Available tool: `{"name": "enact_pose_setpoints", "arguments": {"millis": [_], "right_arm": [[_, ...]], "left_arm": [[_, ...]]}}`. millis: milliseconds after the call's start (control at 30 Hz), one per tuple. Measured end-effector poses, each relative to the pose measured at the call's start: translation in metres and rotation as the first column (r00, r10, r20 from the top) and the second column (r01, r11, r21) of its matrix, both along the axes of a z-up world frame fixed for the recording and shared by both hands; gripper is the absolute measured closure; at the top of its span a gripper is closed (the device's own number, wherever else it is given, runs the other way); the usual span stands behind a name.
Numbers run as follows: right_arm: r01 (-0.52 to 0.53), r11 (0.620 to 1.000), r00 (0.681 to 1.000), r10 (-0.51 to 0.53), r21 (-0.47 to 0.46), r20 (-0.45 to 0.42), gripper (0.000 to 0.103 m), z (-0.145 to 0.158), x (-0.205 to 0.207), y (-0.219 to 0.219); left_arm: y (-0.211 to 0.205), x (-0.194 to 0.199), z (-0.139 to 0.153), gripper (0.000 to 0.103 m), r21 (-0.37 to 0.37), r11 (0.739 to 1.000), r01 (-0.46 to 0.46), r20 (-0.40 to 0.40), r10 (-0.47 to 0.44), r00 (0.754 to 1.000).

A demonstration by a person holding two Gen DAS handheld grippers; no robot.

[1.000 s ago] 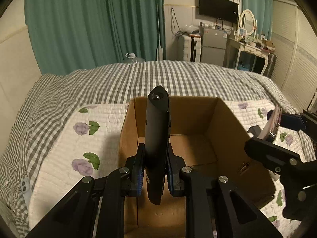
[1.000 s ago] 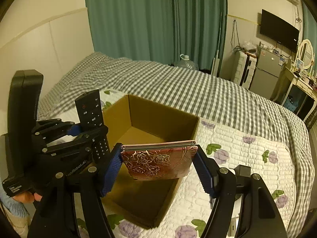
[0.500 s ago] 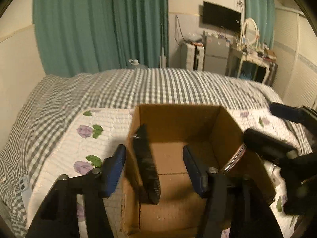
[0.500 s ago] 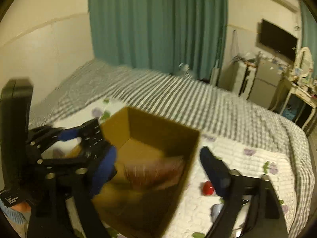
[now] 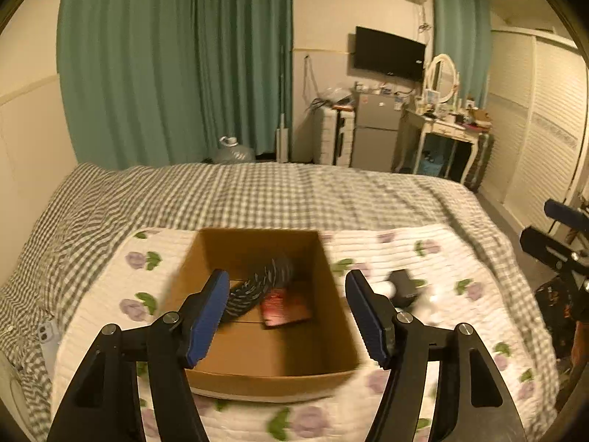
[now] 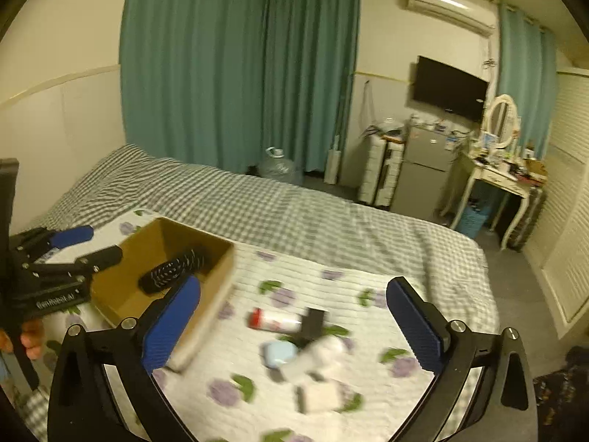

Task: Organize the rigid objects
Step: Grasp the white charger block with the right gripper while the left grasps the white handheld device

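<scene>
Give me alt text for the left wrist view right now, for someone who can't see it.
The left gripper hangs open and empty over a cardboard box on a floral quilt, with a black remote and a red wallet lying inside the box. Blurred small items sit on the quilt to the right.

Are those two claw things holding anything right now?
No. The left gripper and the right gripper are both open and empty. The remote and the red floral case lie inside the cardboard box.

Dim, warm yellow indoor light — fisheye-bent edges, dark corners — foreground motion-blurred.
</scene>
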State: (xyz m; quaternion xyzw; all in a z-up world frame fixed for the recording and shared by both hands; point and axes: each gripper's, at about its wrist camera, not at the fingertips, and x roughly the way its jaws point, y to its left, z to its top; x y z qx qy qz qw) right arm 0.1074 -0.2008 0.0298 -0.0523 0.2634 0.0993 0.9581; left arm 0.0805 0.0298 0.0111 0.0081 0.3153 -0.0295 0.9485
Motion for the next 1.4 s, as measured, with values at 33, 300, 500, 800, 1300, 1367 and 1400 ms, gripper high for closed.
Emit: {"name": "enact_pose_setpoints", "arguments": {"millis": [33, 300, 500, 800, 1300, 1367, 1400], "right_arm": [[0.019, 1.0, 1.0, -0.019, 0.001, 0.001, 0.001, 0.0, -0.007, -0.015], [0.08, 0.996, 0.995, -0.078, 0.044, -0.06, 0.001, -0.041, -0.02, -0.073], [0.082, 0.995, 0.981, -0.072, 0.048, -0.183, 0.001, -0.106, 0.001, -0.087], [-0.056, 0.998, 0.946, 0.05, -0.009, -0.321, 0.009, -0.194, 0.033, -0.061], [-0.12, 0.993, 0.915, 0.12, 0.024, -0.384, 0.053, -0.225, 0.057, -0.065], [-0.062, 0.998, 0.931, 0.066, 0.025, -0.36, 0.053, -0.213, 0.059, -0.084], [-0.042, 0.999, 0.936, 0.05, 0.031, -0.35, 0.053, -0.209, 0.06, -0.092]], "left_arm": [[-0.006, -0.002, 0.0, 0.035, -0.003, 1.0, 0.003, 0.001, -0.003, 1.0], [-0.071, -0.008, -0.037, 0.034, -0.007, 1.0, 0.016, -0.056, -0.016, 0.998], [-0.106, 0.001, -0.094, 0.034, 0.015, 1.0, 0.017, -0.147, -0.014, 0.989], [-0.116, 0.02, -0.155, 0.034, 0.078, 0.997, 0.003, -0.22, 0.014, 0.975], [-0.147, 0.03, -0.17, 0.034, 0.082, 0.994, 0.078, -0.224, -0.058, 0.973], [-0.156, 0.035, -0.172, 0.034, 0.079, 0.992, 0.096, -0.225, -0.077, 0.971], [-0.161, 0.04, -0.172, 0.034, 0.075, 0.992, 0.105, -0.223, -0.086, 0.971]]}}
